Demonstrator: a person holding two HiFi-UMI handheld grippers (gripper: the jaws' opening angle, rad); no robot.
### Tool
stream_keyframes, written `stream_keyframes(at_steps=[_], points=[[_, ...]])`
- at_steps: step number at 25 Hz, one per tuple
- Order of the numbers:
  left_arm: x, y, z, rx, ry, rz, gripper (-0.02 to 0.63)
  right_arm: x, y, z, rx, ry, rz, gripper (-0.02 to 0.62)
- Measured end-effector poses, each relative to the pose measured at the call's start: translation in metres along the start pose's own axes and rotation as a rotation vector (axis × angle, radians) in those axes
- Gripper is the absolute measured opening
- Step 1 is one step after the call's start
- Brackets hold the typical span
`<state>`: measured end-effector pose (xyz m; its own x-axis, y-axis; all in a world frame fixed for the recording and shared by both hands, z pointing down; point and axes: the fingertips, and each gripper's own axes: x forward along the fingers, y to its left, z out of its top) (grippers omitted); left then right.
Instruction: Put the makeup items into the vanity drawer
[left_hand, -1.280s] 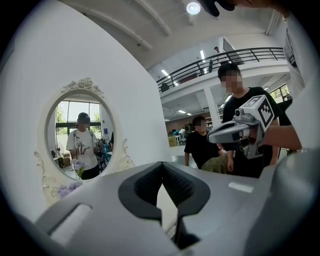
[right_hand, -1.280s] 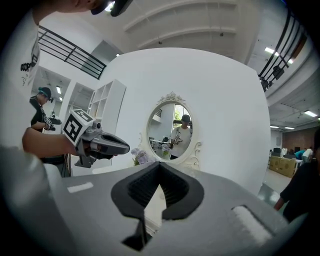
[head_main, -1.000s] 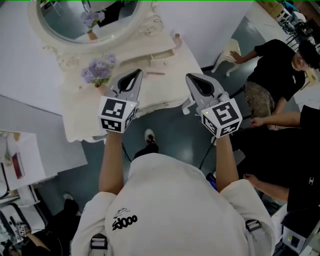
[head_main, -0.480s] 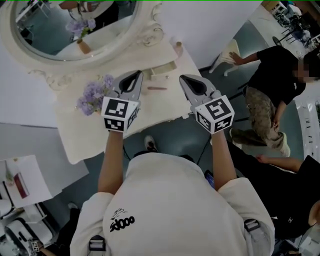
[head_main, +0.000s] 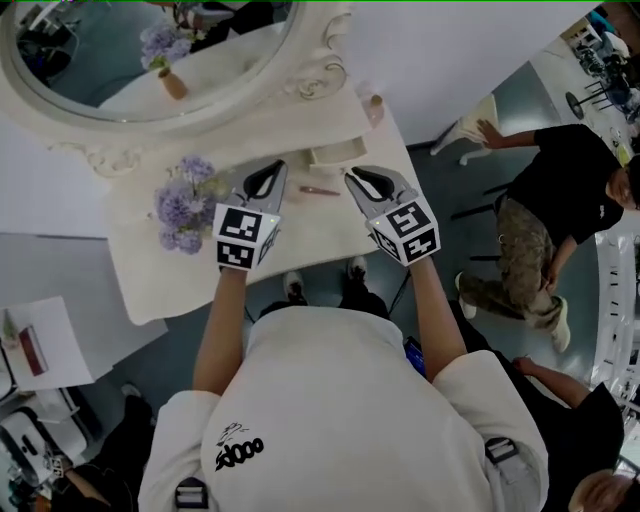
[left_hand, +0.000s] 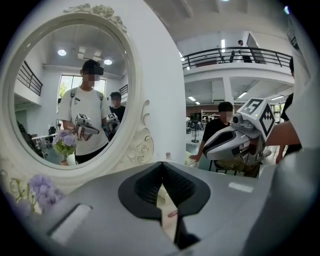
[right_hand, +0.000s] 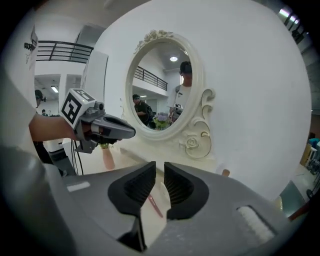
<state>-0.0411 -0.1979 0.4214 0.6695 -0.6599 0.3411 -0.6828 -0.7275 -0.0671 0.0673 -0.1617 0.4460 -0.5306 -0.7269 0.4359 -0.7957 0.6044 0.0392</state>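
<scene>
A thin pink makeup pencil (head_main: 320, 190) lies on the cream vanity top (head_main: 140, 260), just in front of a small open drawer (head_main: 333, 154). A small capped bottle (head_main: 375, 108) stands by the mirror's right scroll. My left gripper (head_main: 266, 170) hovers left of the pencil, its jaws shut and empty (left_hand: 160, 167). My right gripper (head_main: 362, 178) hovers to the pencil's right. Its jaws are opening, with a narrow gap and nothing between them (right_hand: 160, 169). Through that gap the pencil (right_hand: 154, 205) shows on the table below.
An oval mirror (head_main: 150, 60) in an ornate frame backs the vanity. A vase of purple flowers (head_main: 182, 205) stands at its left. People (head_main: 545, 200) are on the floor to the right. A white table with papers (head_main: 35, 345) is at the lower left.
Both grippers have moved forward over the vanity top, closer to the pencil and drawer. The right gripper's jaws have parted slightly. The left jaws stay shut.
</scene>
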Motion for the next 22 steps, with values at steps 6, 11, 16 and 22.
stream_keyframes(at_steps=[6, 11, 16, 22], points=[[0.011, 0.004, -0.044, -0.117, 0.119, 0.1, 0.018, 0.042, -0.008, -0.05, -0.028, 0.128, 0.162, 0.069], [0.026, 0.008, -0.076, -0.162, 0.18, 0.156, 0.018, 0.073, -0.008, -0.095, -0.077, 0.232, 0.25, 0.075], [0.026, 0.004, -0.104, -0.209, 0.239, 0.184, 0.018, 0.095, 0.004, -0.142, -0.125, 0.353, 0.329, 0.092], [0.024, 0.007, -0.12, -0.234, 0.268, 0.196, 0.018, 0.118, 0.006, -0.184, -0.207, 0.464, 0.353, 0.103]])
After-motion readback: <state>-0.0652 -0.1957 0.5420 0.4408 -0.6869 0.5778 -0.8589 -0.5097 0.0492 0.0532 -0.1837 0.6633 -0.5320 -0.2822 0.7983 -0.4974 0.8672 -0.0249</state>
